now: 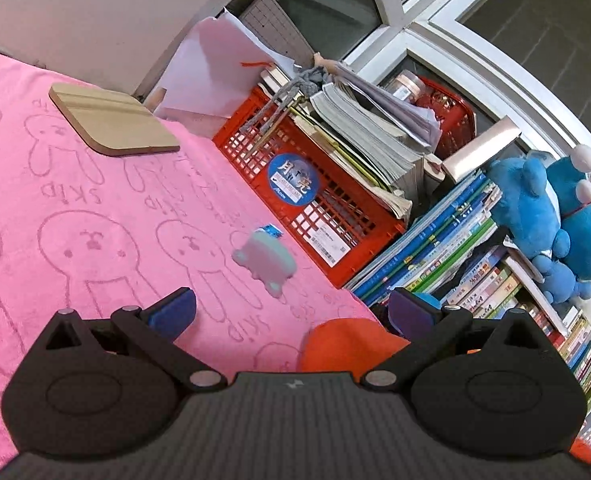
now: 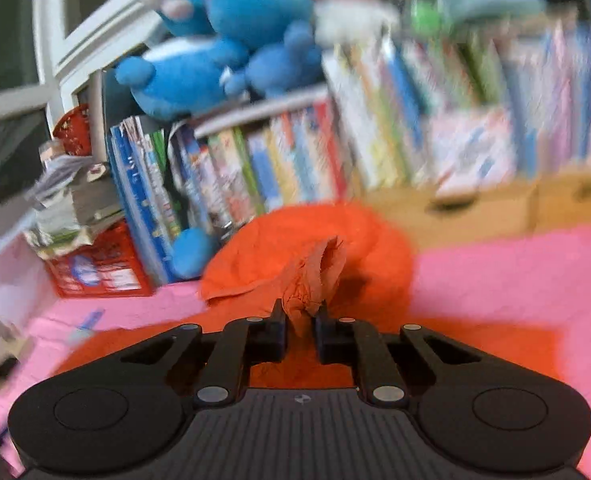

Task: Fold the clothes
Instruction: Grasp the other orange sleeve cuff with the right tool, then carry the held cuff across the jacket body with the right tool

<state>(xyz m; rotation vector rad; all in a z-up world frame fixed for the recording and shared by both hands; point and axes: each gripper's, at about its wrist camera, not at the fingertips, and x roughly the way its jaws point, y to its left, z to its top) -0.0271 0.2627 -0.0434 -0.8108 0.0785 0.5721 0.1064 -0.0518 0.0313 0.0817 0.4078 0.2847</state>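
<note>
My right tongs (image 2: pixel 300 316) pinch a crumpled fold of the orange garment (image 2: pixel 315 248); my left tongs (image 1: pixel 291 312) gape wide, empty.

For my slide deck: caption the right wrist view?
Right gripper, jaws shut on a bunched fold of orange garment, above a pink towel.

Books (image 2: pixel 435 120) behind orange garment (image 2: pixel 295 248) motion-blurred

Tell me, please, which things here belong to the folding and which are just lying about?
Job:
orange garment
right gripper, shut on the garment
left gripper, open
pink towel underneath

Lying about:
wooden board
red crate
blue plush toys
small teal toy
</note>
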